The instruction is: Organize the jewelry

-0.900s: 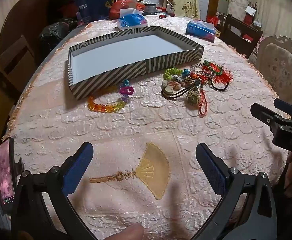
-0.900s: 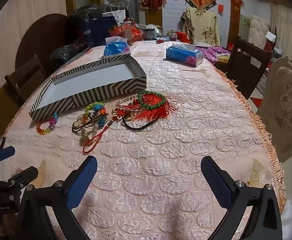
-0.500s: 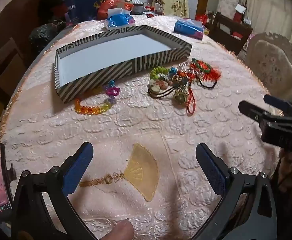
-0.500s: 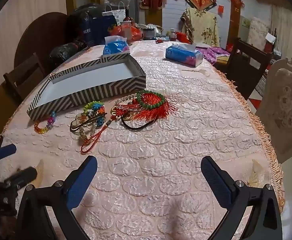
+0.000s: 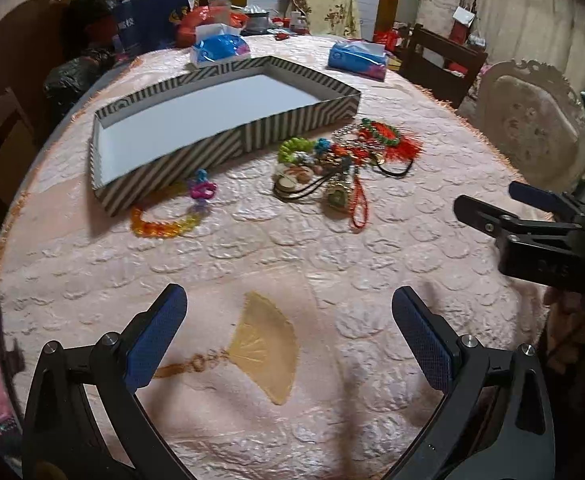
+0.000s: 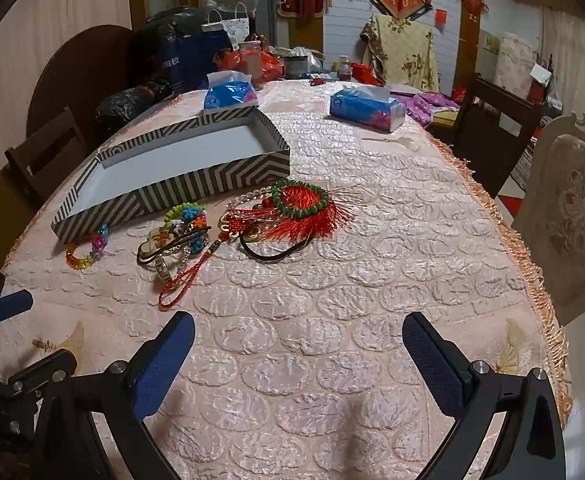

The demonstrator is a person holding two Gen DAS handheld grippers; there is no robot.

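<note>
The bench (image 6: 372,264) is covered by a pink embossed cloth on which a tan fan motif (image 5: 264,350) is stitched. Two blue tissue packs (image 6: 366,110) (image 6: 230,94) are set toward its far end, with bags piled behind them. A carved pale chair (image 6: 572,216) is drawn up at the right edge.

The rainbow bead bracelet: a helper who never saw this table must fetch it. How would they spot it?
Find the striped tray on the pink tablecloth. At its near left corner lies the rainbow bead bracelet, apart from the tangled jewelry pile. Only it is a lone ring of clear orange-to-green beads.
</note>
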